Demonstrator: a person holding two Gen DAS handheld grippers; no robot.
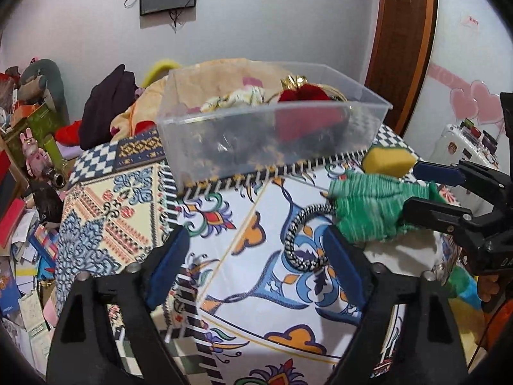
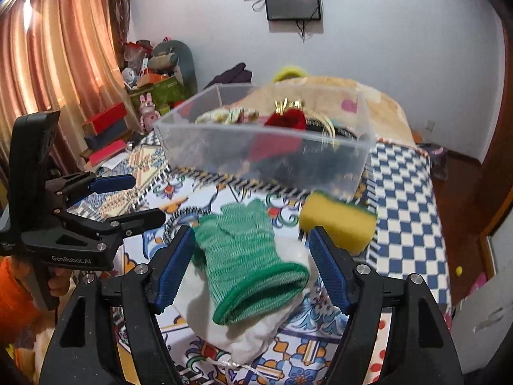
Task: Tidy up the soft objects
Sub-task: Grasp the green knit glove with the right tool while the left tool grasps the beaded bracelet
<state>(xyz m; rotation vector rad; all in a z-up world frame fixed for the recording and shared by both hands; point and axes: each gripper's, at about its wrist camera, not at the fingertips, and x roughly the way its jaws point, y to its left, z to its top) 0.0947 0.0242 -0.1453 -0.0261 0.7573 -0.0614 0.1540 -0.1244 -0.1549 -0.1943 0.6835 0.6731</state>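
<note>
Green glove (image 2: 247,256) lies between the spread-apart, empty right gripper (image 2: 253,272); clenching could snag the white cloth (image 2: 256,330) underneath.

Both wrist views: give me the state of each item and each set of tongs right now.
Left tongs: open, empty.
Right tongs: open, straddling the glove.
Green knit glove: flat on the white cloth, not gripped.
Yellow sponge: loose on the table.
Braided cord loop: loose beside the glove.
Clear plastic bin: lidless, partly filled.
</note>
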